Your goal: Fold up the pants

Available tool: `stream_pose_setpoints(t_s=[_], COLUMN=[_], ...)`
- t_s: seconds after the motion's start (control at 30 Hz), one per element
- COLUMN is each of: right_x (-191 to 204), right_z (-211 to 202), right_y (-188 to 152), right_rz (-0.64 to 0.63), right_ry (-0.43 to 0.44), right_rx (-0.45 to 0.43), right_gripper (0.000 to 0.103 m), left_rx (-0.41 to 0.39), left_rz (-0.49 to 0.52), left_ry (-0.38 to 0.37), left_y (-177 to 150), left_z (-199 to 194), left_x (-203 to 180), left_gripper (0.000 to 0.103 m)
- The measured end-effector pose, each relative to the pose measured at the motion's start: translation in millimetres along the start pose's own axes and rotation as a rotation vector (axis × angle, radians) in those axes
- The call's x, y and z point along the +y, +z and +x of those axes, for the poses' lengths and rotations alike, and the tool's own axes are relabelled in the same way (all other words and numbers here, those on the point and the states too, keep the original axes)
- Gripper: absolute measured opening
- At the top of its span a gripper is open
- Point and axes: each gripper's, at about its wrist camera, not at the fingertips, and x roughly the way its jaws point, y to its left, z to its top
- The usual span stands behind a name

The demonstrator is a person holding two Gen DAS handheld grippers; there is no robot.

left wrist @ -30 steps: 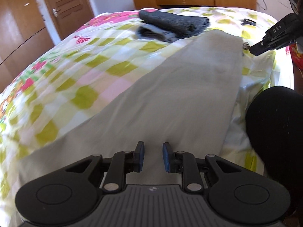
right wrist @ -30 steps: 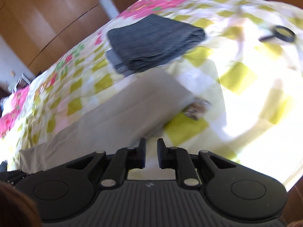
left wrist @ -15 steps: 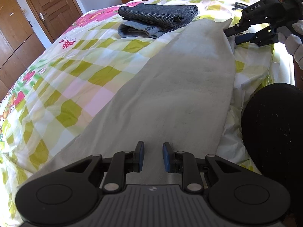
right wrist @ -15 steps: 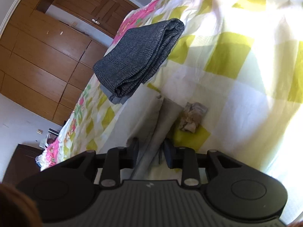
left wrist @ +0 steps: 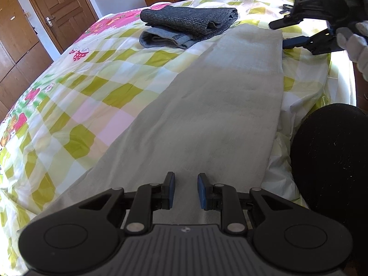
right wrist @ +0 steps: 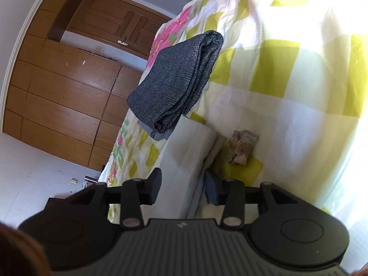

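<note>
Light grey pants lie flat and long on the checked bedspread, running from near me to the far right. My left gripper is open just above the near end of the pants, holding nothing. My right gripper is open and rolled on its side, its jaws straddling the far corner of the pants. It also shows in the left wrist view, at the pants' far right corner.
A stack of folded dark grey and blue pants lies on the bed just beyond the grey pants. A small crumpled brownish scrap lies beside the far corner. A black rounded shape is at the bed's right edge. Wooden wardrobe and door stand at left.
My right gripper has rolled sideways, moved onto the far corner of the pants and opened wider around it. My left gripper stays open over the near end.
</note>
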Motion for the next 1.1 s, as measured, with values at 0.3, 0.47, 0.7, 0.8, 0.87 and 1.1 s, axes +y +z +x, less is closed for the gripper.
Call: stream_pose_setpoints(t_s=[0.3, 0.47, 0.7, 0.8, 0.87, 1.1], right_x=[28.1, 40.9, 132.7, 93.4, 51.7, -17.7], right_z=[11.0, 12.2, -31.9, -13.4, -0.1, -2.6], right_y=[-0.6, 16.6, 17.4, 14.3, 13.6, 13.9], right_rz=[-0.201, -0.119, -0.348, -0.262, -0.164, 0.113], right_ry=[-0.169, -0.074, 0.183, -0.005, -0.145, -0.151], right_rx=[-0.048, -0.056, -0.201, -0.158, -0.127, -0.144], right_gripper=[0.005, 0.004, 0.004, 0.004, 0.004, 0.009], left_rx=[-0.008, -0.024, -0.079, -0.064, -0.069, -0.076], left_rz=[-0.004, -0.005, -0.035, -0.02, -0.012, -0.03], left_ry=[-0.004, -0.008, -0.026, -0.039, -0.037, -0.042], left_y=[-1.1, -0.6, 0.2, -4.5, -6.1, -12.1], left_z=[-0.8, -4.4, -13.5, -5.5, -3.5, -14.1], left_x=[0.2, -0.3, -1.2, -5.8, -8.2, -3.0], left_gripper=[0.036, 0.036, 0.037, 0.037, 0.037, 0.037])
